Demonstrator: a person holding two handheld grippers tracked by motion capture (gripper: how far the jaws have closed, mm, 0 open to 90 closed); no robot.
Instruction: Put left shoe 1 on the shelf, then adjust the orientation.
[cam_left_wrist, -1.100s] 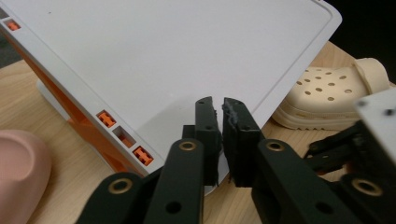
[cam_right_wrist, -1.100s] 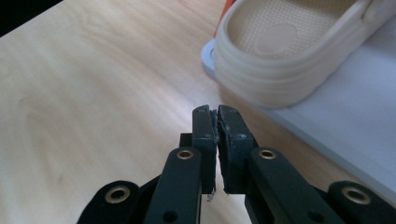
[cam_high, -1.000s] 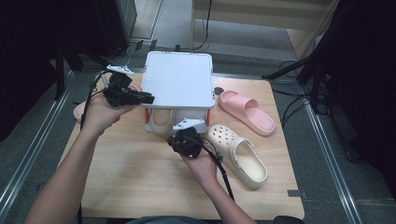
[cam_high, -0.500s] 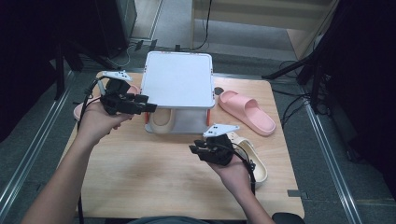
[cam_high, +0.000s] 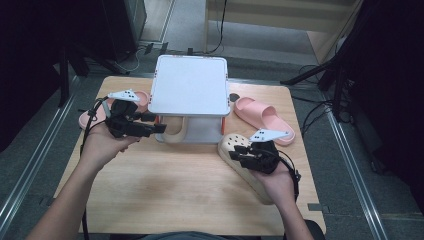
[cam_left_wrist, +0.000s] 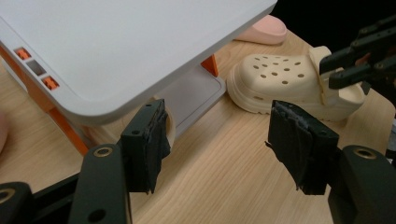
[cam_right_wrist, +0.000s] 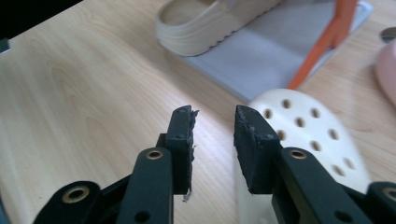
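Observation:
A white two-tier rack (cam_high: 189, 90) with orange posts stands mid-table. One cream clog (cam_high: 175, 135) lies on its grey lower tier (cam_right_wrist: 280, 51); it is also the cream clog (cam_right_wrist: 205, 23) in the right gripper view. The other cream clog (cam_high: 231, 144) lies on the table to the rack's right, holes up (cam_right_wrist: 303, 135) (cam_left_wrist: 285, 81). My left gripper (cam_high: 157, 125) (cam_left_wrist: 215, 144) points at the rack's left front; its jaws have just been opening and stand wide with nothing between. My right gripper (cam_high: 236, 155) (cam_right_wrist: 212, 126) hovers over the loose clog's toe, jaws just opening, empty.
A pink slipper (cam_high: 265, 117) lies at the back right and another pink slipper (cam_high: 90, 117) at the left behind my left hand. Bare wooden table (cam_high: 175, 190) spreads in front of the rack. Cables and floor rails surround the table.
My right gripper has left the rack's front and moved right, over the loose clog, its jaws opening. My left gripper drew back toward the person and opened wide.

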